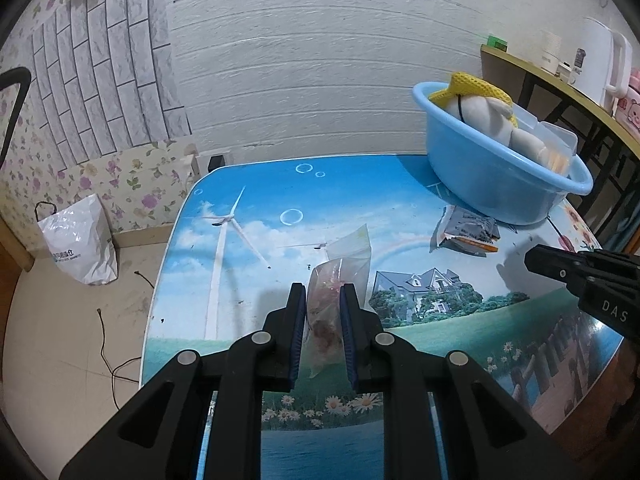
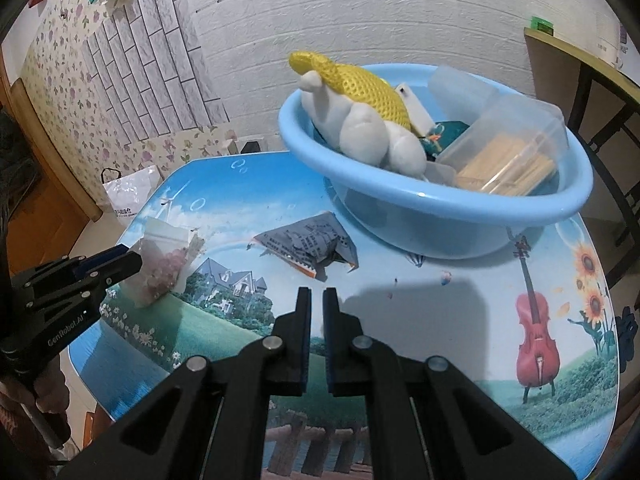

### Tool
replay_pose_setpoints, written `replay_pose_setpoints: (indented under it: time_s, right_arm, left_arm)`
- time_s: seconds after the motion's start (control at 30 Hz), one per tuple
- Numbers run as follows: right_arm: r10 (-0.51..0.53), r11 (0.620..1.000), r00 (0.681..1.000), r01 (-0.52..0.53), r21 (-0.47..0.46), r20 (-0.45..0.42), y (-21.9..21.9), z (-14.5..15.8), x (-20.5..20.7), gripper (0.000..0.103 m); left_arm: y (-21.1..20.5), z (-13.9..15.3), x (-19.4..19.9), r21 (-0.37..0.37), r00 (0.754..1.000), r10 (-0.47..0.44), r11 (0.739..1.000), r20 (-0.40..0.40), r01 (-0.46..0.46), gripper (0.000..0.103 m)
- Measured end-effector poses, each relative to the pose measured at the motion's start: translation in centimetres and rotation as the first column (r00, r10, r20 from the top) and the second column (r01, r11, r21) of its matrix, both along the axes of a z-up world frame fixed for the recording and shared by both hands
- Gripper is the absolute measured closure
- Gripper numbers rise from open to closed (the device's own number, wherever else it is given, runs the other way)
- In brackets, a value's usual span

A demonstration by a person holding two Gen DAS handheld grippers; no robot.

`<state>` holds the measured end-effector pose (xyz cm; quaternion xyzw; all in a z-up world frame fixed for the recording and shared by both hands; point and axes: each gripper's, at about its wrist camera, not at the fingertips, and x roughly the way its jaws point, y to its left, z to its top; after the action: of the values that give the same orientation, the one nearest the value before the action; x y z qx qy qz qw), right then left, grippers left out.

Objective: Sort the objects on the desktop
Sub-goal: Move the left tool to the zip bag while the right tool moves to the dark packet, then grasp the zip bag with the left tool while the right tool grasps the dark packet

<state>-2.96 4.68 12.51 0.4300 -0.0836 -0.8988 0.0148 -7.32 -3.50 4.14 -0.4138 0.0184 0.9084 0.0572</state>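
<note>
Left gripper [image 1: 323, 292] nearest the lens, jaws clamped on a clear plastic pouch [image 1: 340, 280] with pinkish-red contents. The pouch stands up between the blue pads, its upper end sticking out past the fingertips, lifted above the worktop [image 1: 248, 216]. From the right wrist view the same pouch shows at the far left, pinched at the tip of the left gripper.

Right gripper [image 2: 317, 294]: jaws closed, a narrow slit between the pads, nothing in them. It hangs over bare worktop, which carries a printed landscape of windmill, house, violin and sunflowers.

A crumpled grey printed packet [image 2: 310, 246] with an orange edge lies flat on the worktop, between the two grippers and just in front of the blue basin [image 2: 440, 208].

The basin sits at the far right corner of the worktop. Inside it: a white plush toy [image 2: 372, 136] with a yellow mesh cover [image 2: 360, 80] over its upper part, leaning on the left rim; a clear plastic box [image 2: 508, 152] of pale wooden sticks to the right; a small dark green item between them, too hidden to identify.

On the floor left of the worktop, a white plastic bag [image 1: 80, 240].
</note>
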Motion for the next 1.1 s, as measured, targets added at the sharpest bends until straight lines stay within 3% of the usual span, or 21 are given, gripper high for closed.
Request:
replay_pose_setpoints:
  time_s: [0.43, 0.7, 0.77, 0.9, 0.97, 1.03, 1.1]
  right_arm:
    - [-0.024, 1.0, 0.999, 0.024, -0.001, 0.035, -0.4, -0.5, -0.8, 0.093]
    - [-0.039, 0.999, 0.998, 0.039, -0.006, 0.052, -1.0, -0.8, -1.7, 0.073]
    - [-0.053, 0.999, 0.997, 0.053, -0.011, 0.06, -1.1, -0.9, -2.1, 0.058]
    - [-0.077, 0.996, 0.994, 0.079, -0.034, 0.073, -1.2, -1.1, -3.0, 0.046]
    - [-0.076, 0.996, 0.995, 0.079, -0.044, 0.071, -1.6, -1.0, -3.5, 0.033]
    - [-0.079, 0.996, 0.994, 0.082, -0.038, 0.07, -2.0, -1.0, -3.9, 0.025]
    - [-0.085, 0.996, 0.994, 0.087, -0.02, 0.069, -2.6, -1.1, -4.6, 0.023]
  left_arm:
    - [-0.6, -0.9, -0.3, 0.021, 1.0, 0.01, 1.0, 0.007, -0.01, 0.072]
    - [-1.0, -1.7, -0.8, 0.04, 1.0, 0.004, 0.999, 0.014, -0.005, 0.06]
    - [-1.0, -2.2, -0.9, 0.042, 1.0, -0.003, 0.999, 0.02, 0.003, 0.054]
    - [-1.1, -2.9, -1.1, 0.061, 0.999, -0.01, 0.998, 0.037, 0.007, 0.048]
    - [-1.2, -3.1, -1.2, 0.065, 0.999, -0.011, 0.998, 0.041, 0.008, 0.044]
    - [-1.3, -3.3, -1.3, 0.066, 0.999, -0.01, 0.998, 0.043, 0.007, 0.04]
    - [-1.5, -3.6, -1.4, 0.073, 0.999, -0.004, 0.997, 0.046, 0.001, 0.035]
